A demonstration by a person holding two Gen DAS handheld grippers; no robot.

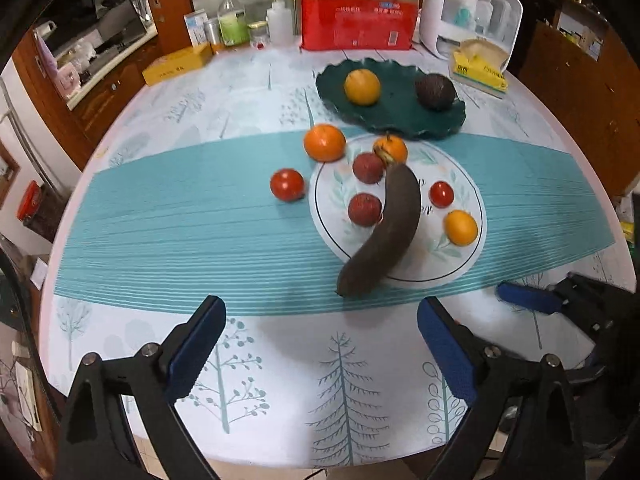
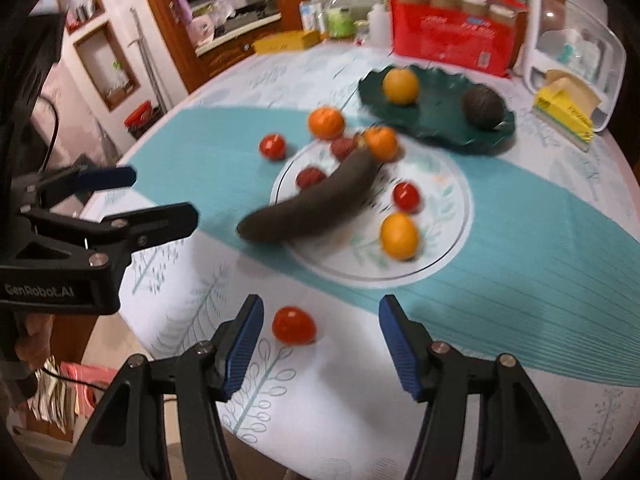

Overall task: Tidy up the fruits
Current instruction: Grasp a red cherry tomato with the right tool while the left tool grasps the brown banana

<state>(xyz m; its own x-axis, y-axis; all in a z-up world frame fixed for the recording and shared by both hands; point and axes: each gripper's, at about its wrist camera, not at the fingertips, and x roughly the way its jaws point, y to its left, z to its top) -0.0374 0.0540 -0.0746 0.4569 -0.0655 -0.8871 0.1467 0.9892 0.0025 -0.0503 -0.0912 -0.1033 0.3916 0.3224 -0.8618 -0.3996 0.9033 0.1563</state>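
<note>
Left wrist view: the left gripper [image 1: 322,344] hovers over the near edge of the table [image 1: 280,360] with its jaws wide apart and nothing between them. At 3 o'clock only one blue pad and some black frame of the right gripper [image 1: 532,298] show; the picture's rim cuts off the rest. Around 1 o'clock lies the white plate [image 1: 436,268], and the dark banana [image 1: 386,236] crosses it, its lower end hanging over the plate's near rim onto the teal cloth. The banana hides part of the plate's print and the edge of a small orange [image 1: 392,149]. Two dark red fruits [image 1: 365,209], a small tomato [image 1: 441,194] and a yellow-orange fruit [image 1: 461,227] also sit on the plate. A mandarin [image 1: 324,142] and a tomato [image 1: 287,184] rest on the cloth just left of it. Behind, at 12 o'clock, the green dish [image 1: 400,118] holds an orange [image 1: 362,86] and an avocado [image 1: 434,91], well apart.

Right wrist view: blurred, so fruit outlines smear. The right gripper's jaws stand open, with a loose tomato [image 2: 293,325] lying on the table near the left fingertip, untouched. At 9 o'clock the left gripper juts in, its body cut by the frame. Bare tablecloth lies from 3 to 5 o'clock; the table's edge runs from 7 to 10 o'clock.
</note>
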